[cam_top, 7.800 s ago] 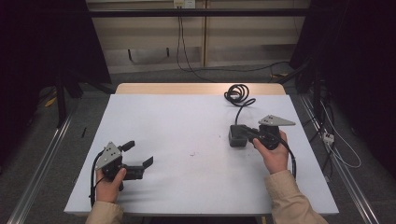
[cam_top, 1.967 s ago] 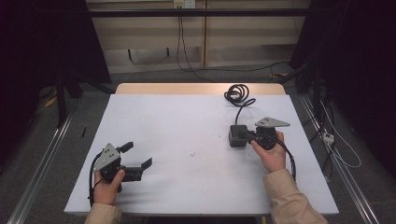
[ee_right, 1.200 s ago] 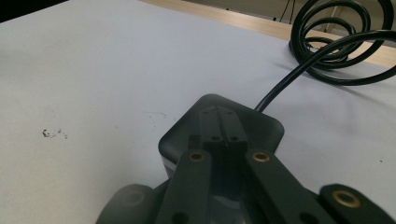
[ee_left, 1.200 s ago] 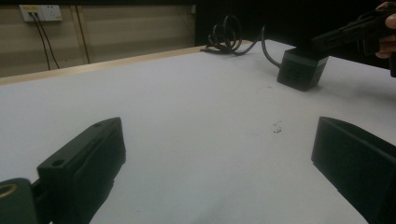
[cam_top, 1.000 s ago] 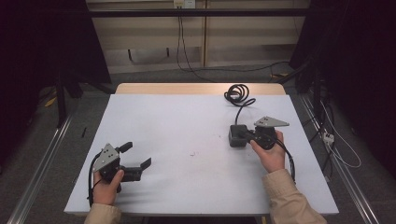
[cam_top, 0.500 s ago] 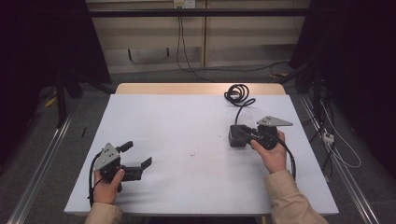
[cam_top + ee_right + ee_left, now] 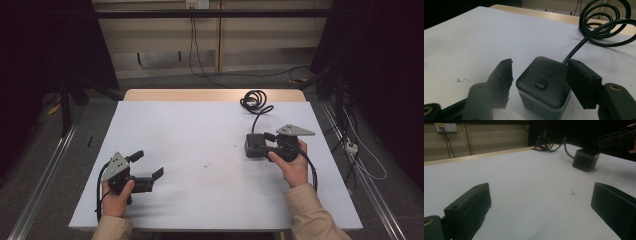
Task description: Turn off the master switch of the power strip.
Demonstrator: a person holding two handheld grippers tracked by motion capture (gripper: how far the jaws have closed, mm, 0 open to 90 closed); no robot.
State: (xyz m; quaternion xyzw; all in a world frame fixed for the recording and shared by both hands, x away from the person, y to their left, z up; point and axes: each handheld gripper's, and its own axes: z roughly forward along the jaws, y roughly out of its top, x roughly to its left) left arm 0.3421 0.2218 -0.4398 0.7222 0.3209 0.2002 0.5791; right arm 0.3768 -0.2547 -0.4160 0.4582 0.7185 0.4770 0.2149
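While the left hand rests near the table's near-left corner, its left gripper lies low over the white tabletop with jaws spread wide and nothing between them, pointing toward the table's right side. From the left gripper view the two black jaws stand far apart over bare surface, a few dark specks lie ahead, and the cube-shaped black power block sits farther off at the right with its cable running back to a coil at the far edge.

Right of centre on the tabletop, the block stands flat on its base, well apart from the left gripper. Being nearly cubic, it has no clear long axis; its cable leaves the far side and runs to the coil by the wooden strip at the back.

Farther right, the right hand holds the right gripper, pointing left at the block. In the right gripper view the jaws have just been opening: they stand part-open on either side of the block; a gap shows at the left pad, while the right pad sits right beside the cable side, and contact there cannot be judged. That view alone gives the block's top, a small square button, faint lettering and a pale seam around the body.
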